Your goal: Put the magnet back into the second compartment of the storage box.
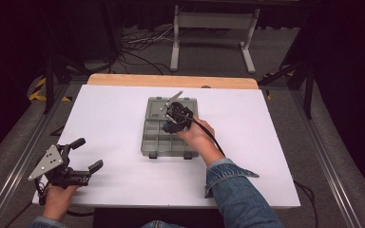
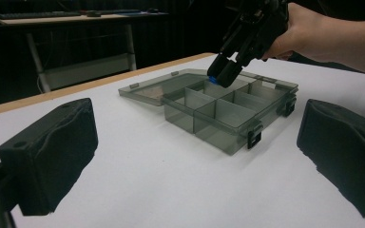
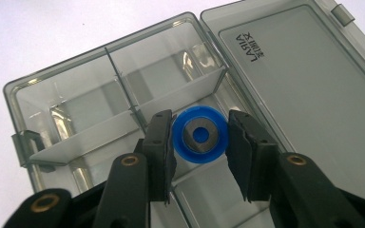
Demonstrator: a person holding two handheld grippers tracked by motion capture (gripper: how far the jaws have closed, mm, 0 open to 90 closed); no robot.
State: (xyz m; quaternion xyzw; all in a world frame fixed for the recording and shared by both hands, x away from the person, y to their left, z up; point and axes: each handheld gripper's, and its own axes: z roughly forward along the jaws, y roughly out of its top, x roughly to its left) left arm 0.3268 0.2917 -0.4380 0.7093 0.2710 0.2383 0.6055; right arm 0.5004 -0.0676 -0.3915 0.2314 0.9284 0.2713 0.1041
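Blue ring point(image 3: 200, 134): round, flat, bright blue plastic with a grey metal disc set in its middle and a small blue centre, gripped at its sides by the right tongs point(image 3: 199, 142) above a compartment of the open smoky-grey box point(image 1: 153, 137) on the white table point(image 1: 114, 118). Left tongs point(image 2: 195, 156): released, holding nothing, near the table's front left corner.

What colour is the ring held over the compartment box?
Blue, with a grey metal centre; the ring shows best in the right gripper view.
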